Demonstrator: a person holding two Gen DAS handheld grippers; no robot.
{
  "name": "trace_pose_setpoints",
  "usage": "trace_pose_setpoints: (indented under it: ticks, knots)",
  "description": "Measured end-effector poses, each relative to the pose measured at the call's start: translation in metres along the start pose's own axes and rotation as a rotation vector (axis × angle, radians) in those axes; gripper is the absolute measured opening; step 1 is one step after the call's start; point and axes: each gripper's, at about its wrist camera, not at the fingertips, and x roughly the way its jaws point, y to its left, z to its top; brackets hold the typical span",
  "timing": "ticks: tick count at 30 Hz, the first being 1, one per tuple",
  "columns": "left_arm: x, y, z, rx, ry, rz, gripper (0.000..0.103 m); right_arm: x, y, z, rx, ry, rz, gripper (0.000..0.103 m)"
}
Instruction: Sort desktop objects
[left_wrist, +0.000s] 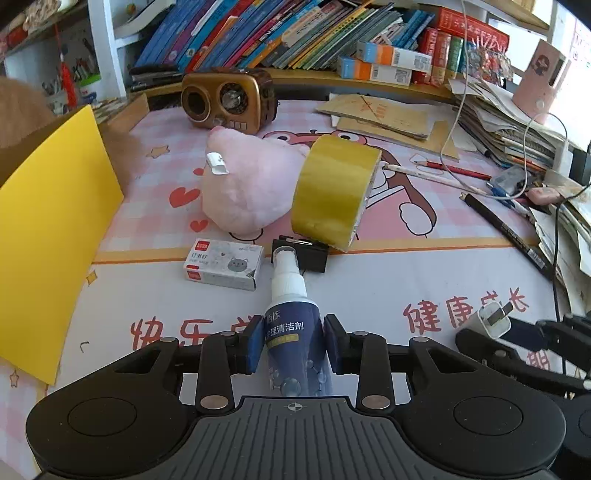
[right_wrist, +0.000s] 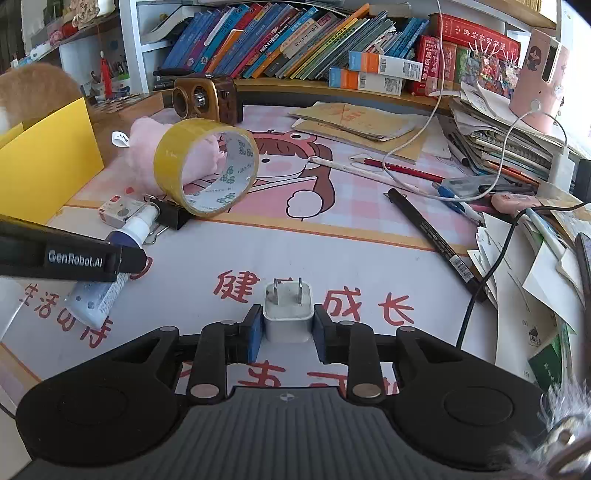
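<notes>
left wrist: low, near desk, facing shelf | right wrist: likewise | shared: tape roll (left_wrist: 334, 186)

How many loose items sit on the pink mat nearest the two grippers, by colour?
Yellow: 1, tape roll
Pink: 1, plush toy
Black: 1, binder clip
White: 2, staple box, charger plug
Blue and white: 1, spray bottle
Total: 6

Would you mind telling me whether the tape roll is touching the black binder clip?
Touching: in the left wrist view the tape roll rests its lower edge on the binder clip, with no gap.
</notes>
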Motion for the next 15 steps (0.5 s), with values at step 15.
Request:
trace_pose_setpoints:
  ticks: [15]
  knots:
    - [-0.01, 0.017, -0.004, -0.036, 0.014, -0.095, 0.031, -0.013, 0.008, 0.003, -0.004, -0.002, 0.033, 0.025]
